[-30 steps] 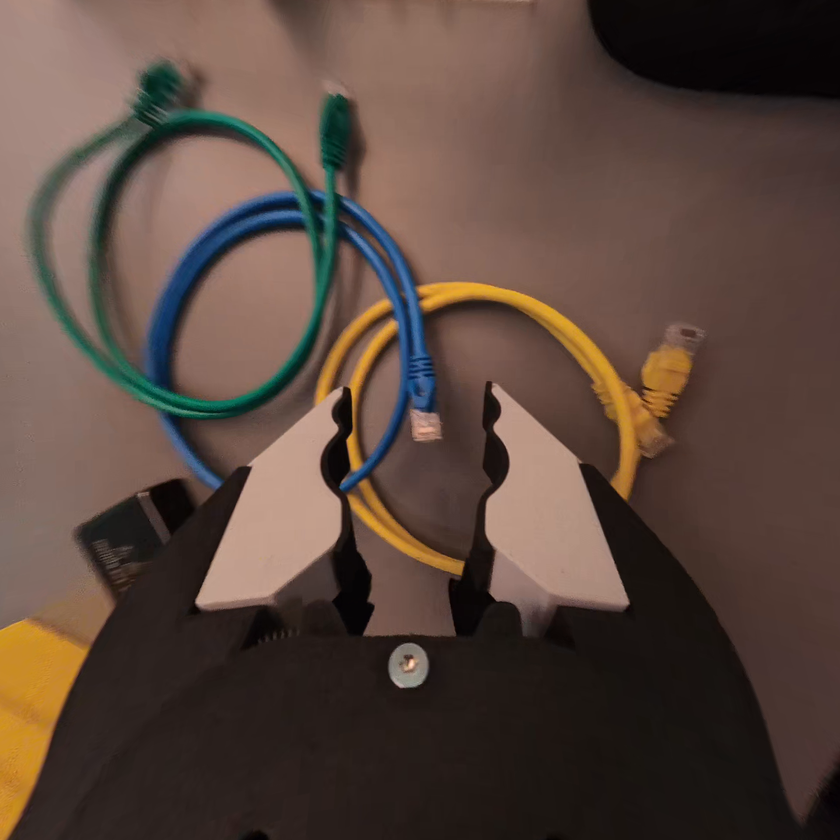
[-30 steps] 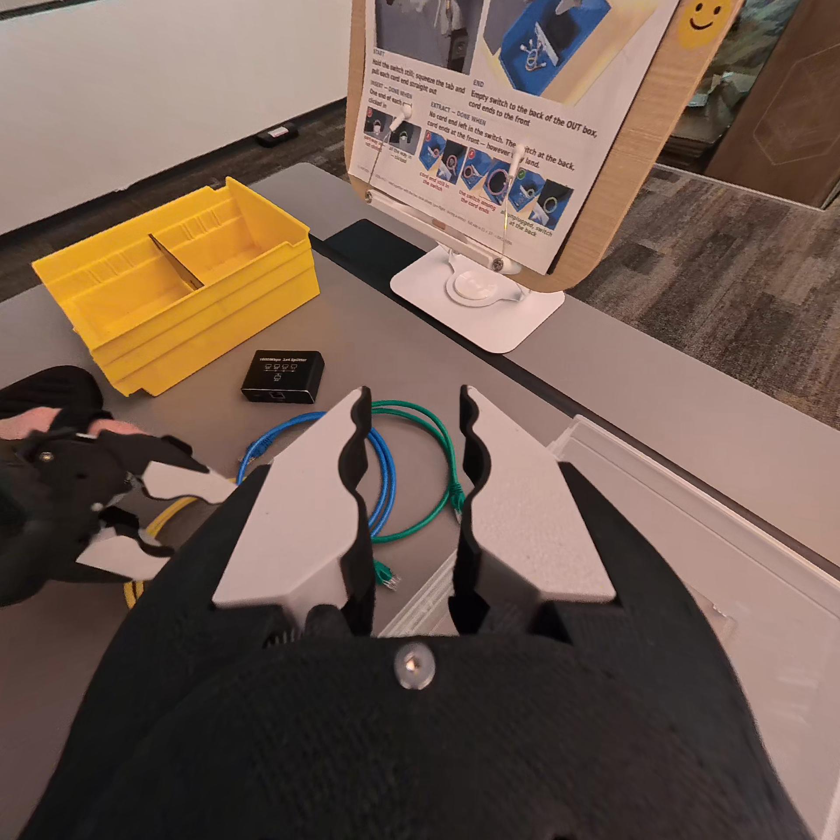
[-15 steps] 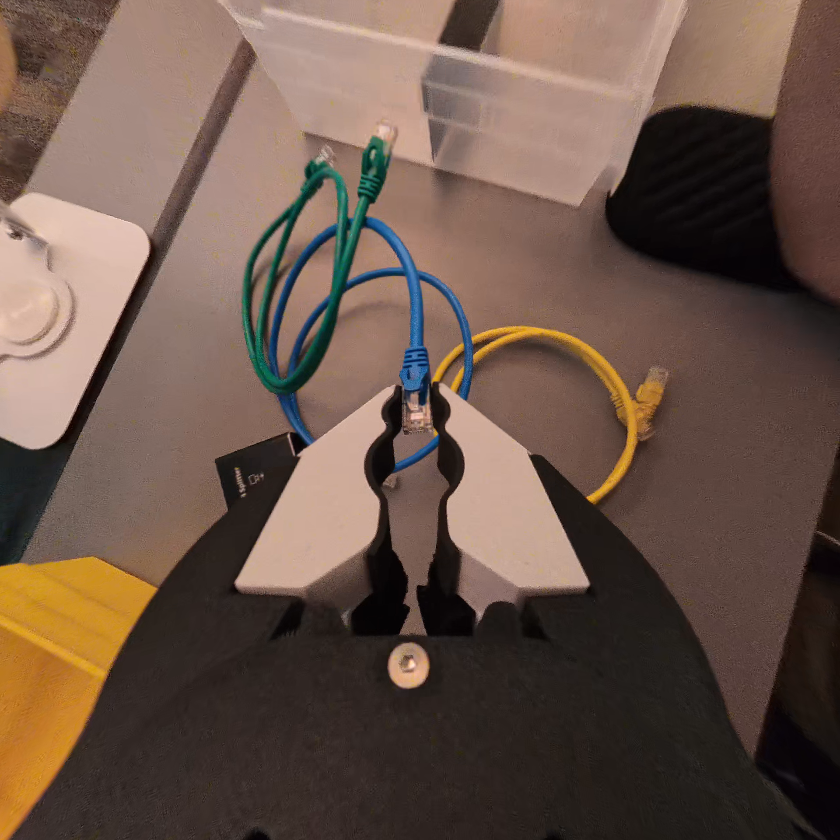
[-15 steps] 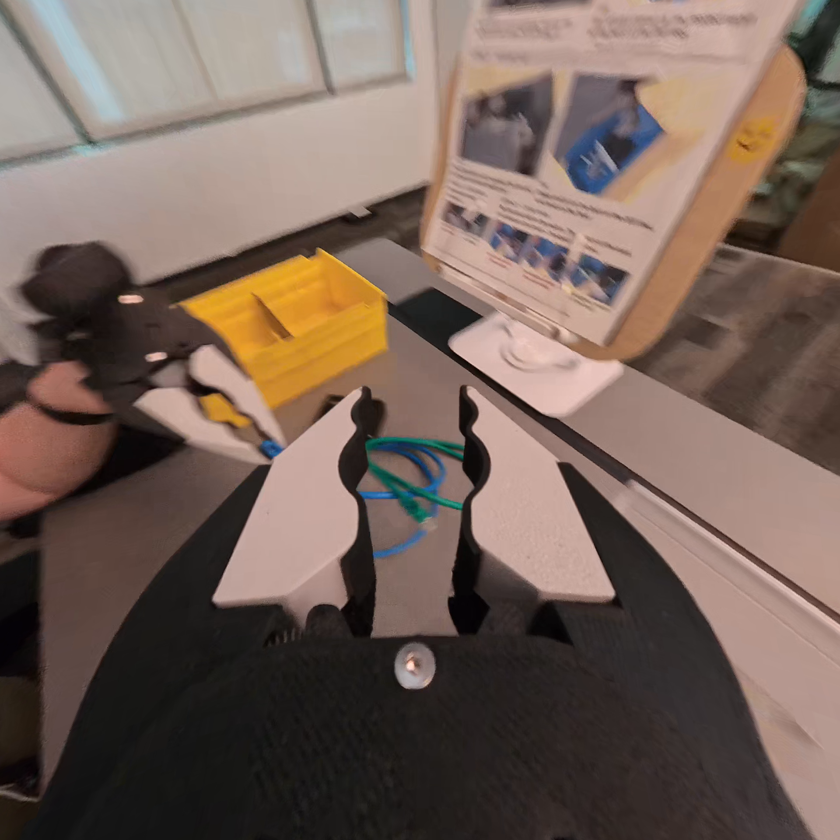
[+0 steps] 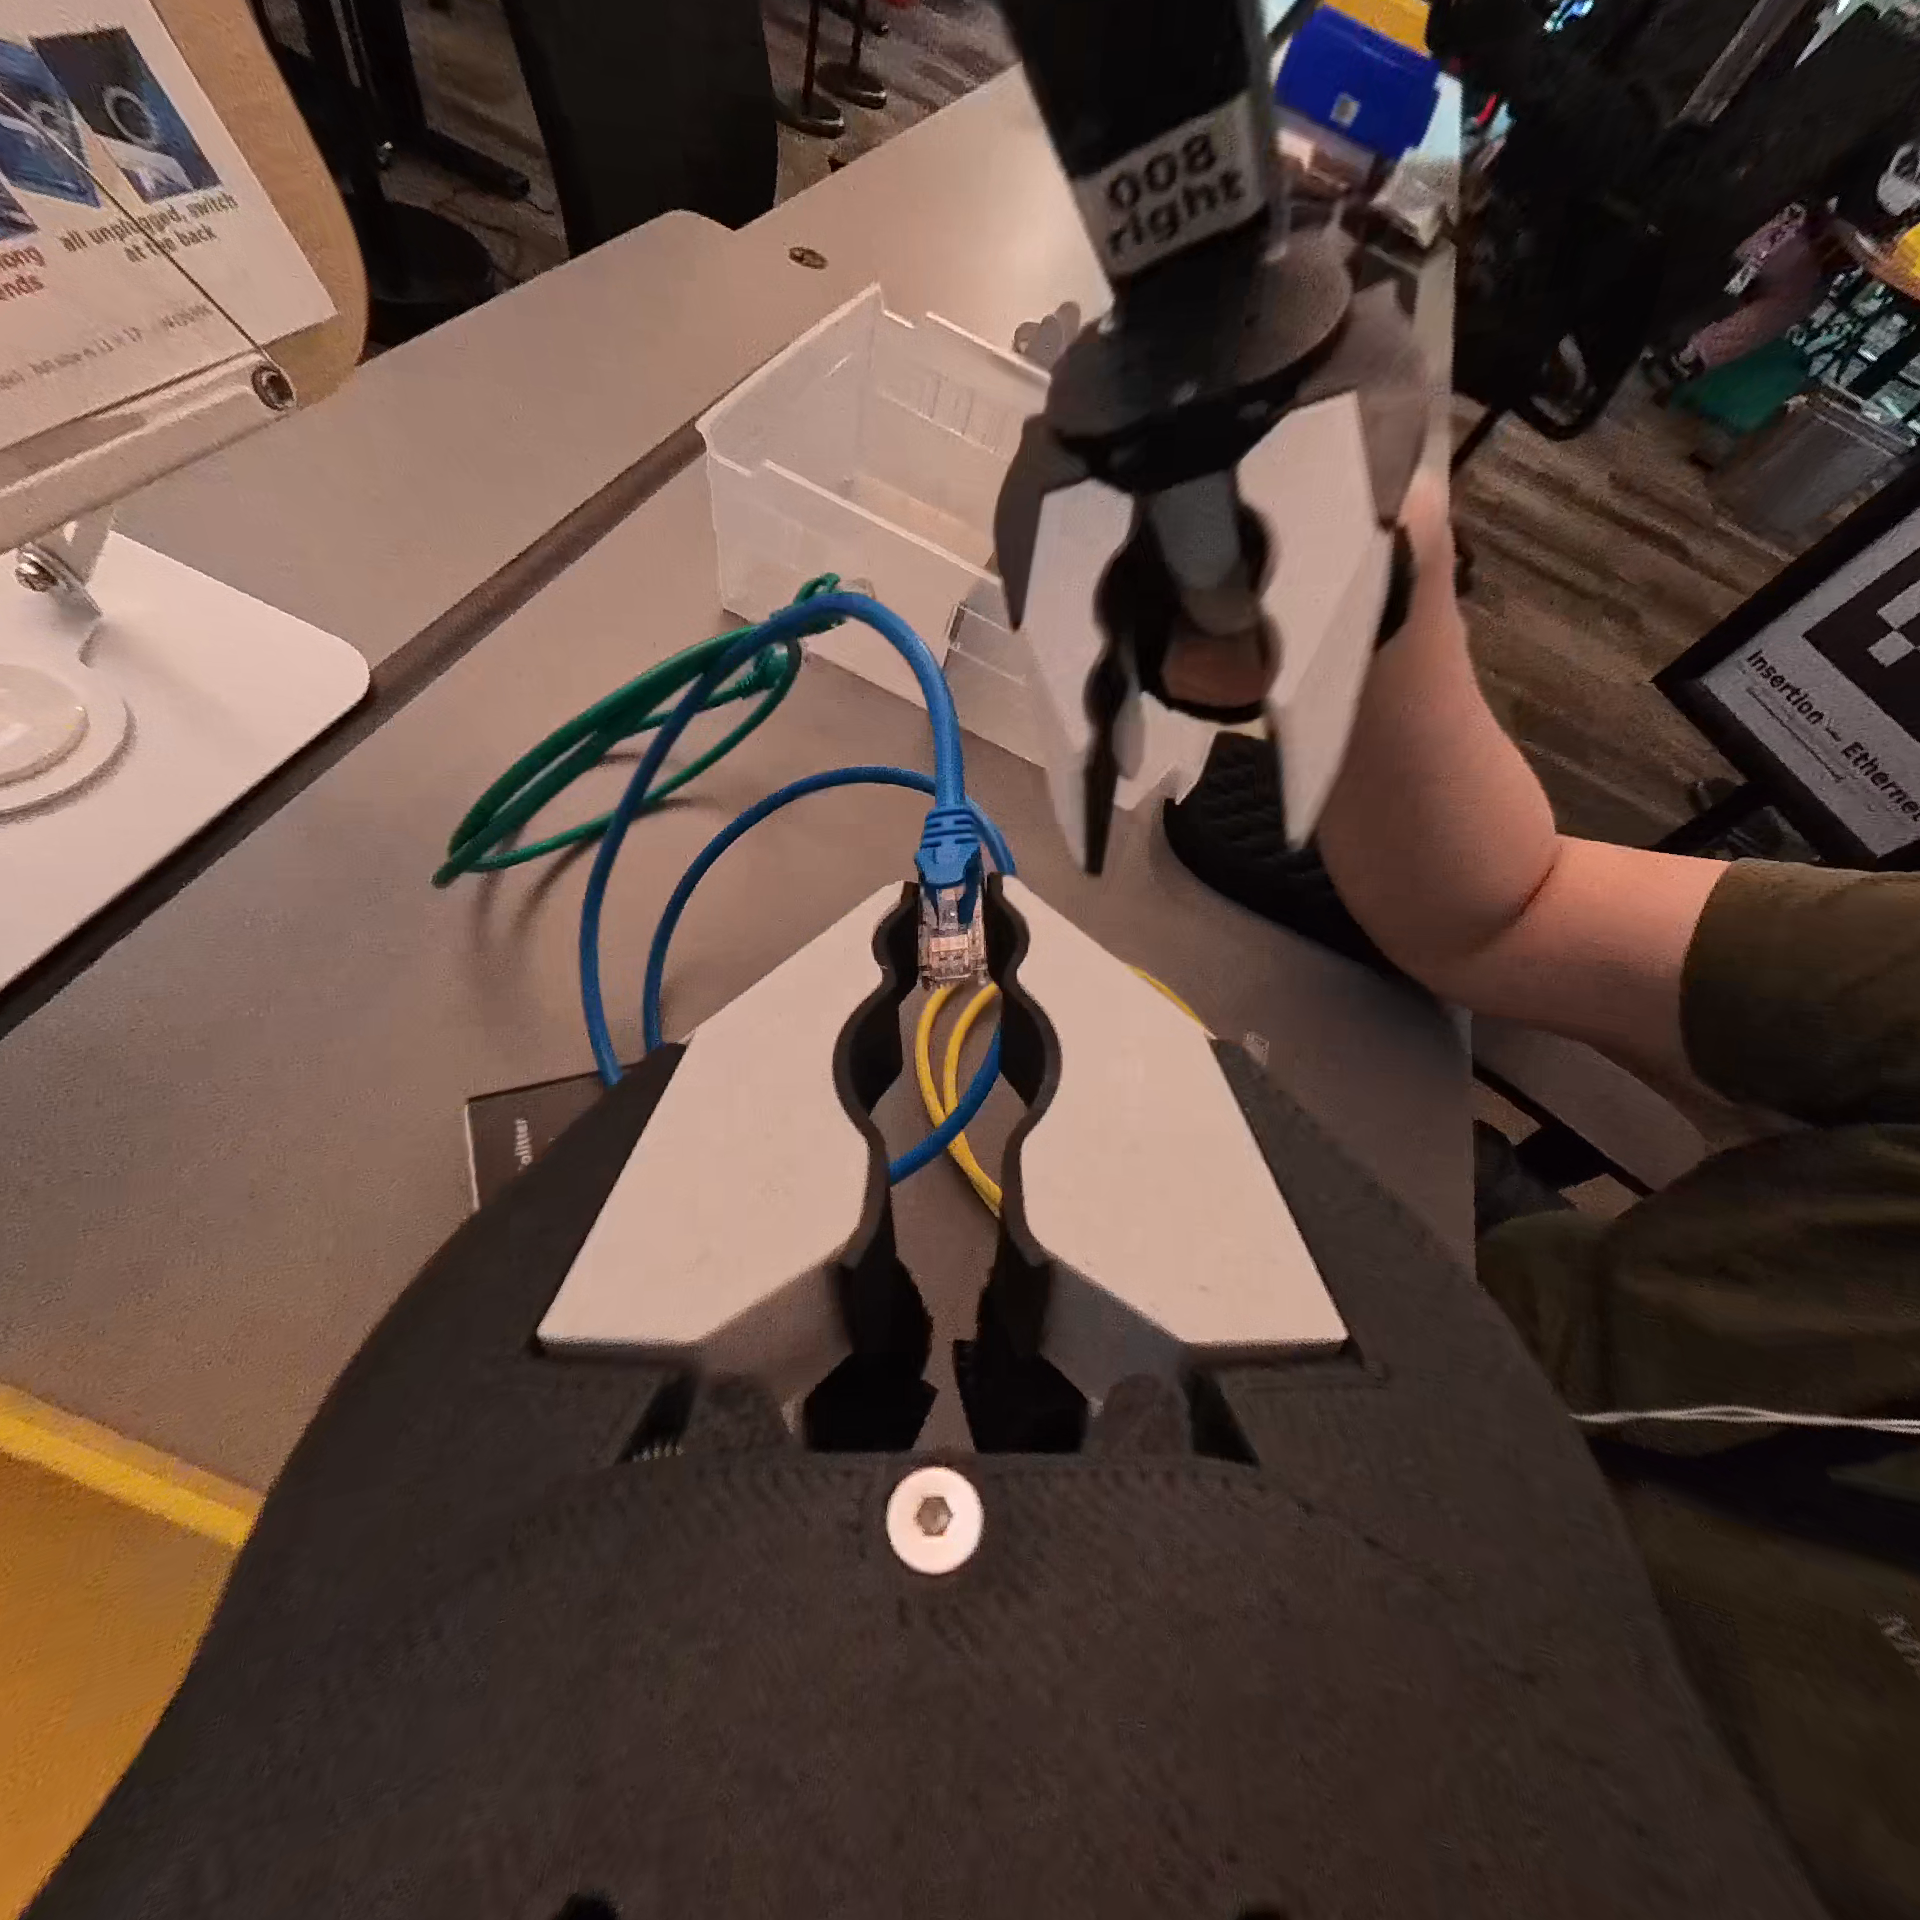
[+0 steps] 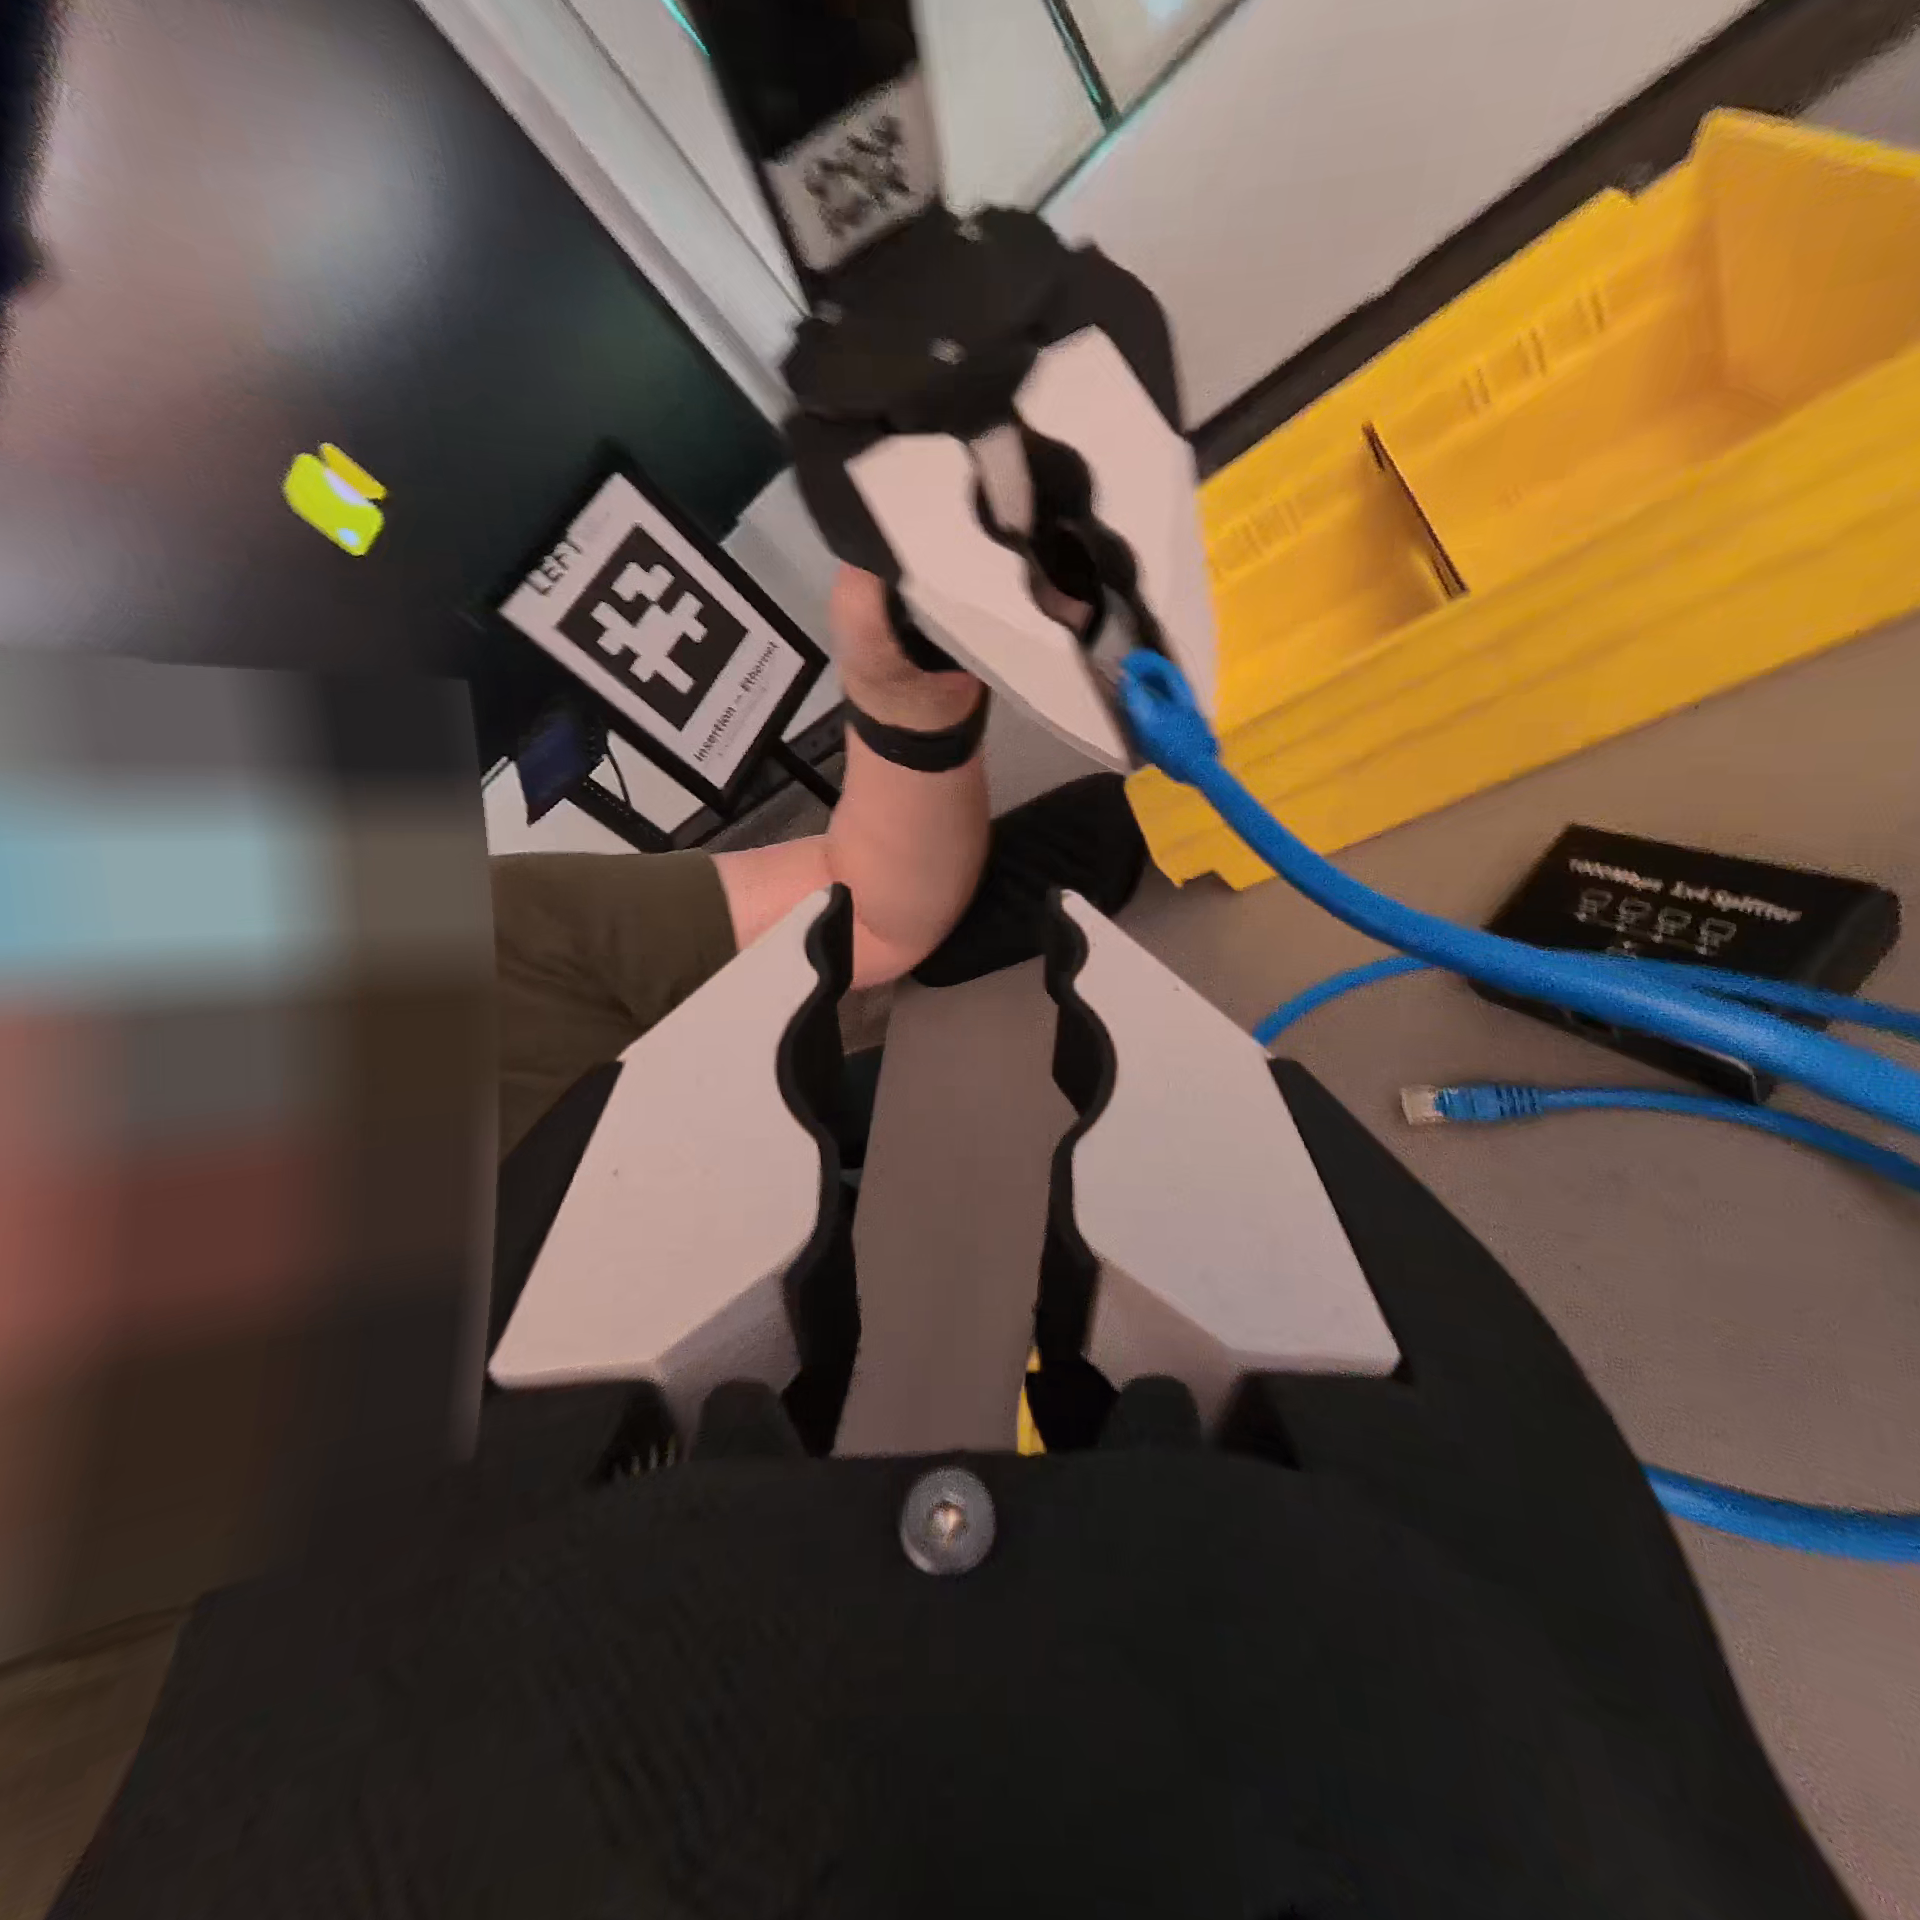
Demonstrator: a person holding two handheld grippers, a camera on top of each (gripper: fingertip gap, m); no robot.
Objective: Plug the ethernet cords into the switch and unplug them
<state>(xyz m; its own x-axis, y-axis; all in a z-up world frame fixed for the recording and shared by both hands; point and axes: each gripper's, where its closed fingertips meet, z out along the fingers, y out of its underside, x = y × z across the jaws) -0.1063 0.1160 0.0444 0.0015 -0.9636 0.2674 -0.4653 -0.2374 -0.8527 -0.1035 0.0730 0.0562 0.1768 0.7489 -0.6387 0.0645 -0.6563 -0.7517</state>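
My left gripper [image 5: 951, 899] is shut on the clear plug of the blue cord [image 5: 948, 862] and holds it above the table. The cord loops down to the table; its other plug [image 6: 1425, 1103] lies loose. The black switch [image 6: 1683, 925] lies on the table; only a corner [image 5: 509, 1138] shows in the left wrist view. The green cord [image 5: 623, 748] lies coiled farther back. The yellow cord [image 5: 940, 1081] shows under my left fingers. My right gripper [image 6: 945, 920] is open and empty, raised in the air facing the left gripper [image 6: 1117, 717]. It also shows in the left wrist view [image 5: 1195, 847].
A yellow divided bin [image 6: 1558, 468] stands behind the switch. A clear plastic bin [image 5: 883, 468] stands behind the cords. A sign board on a white stand [image 5: 187, 665] is at the left. A person's arm [image 5: 1455, 831] and sleeve hold the right gripper.
My left gripper closed on the blue plug and lifted it off the table. My right gripper rose and turned to face the left gripper, still open.
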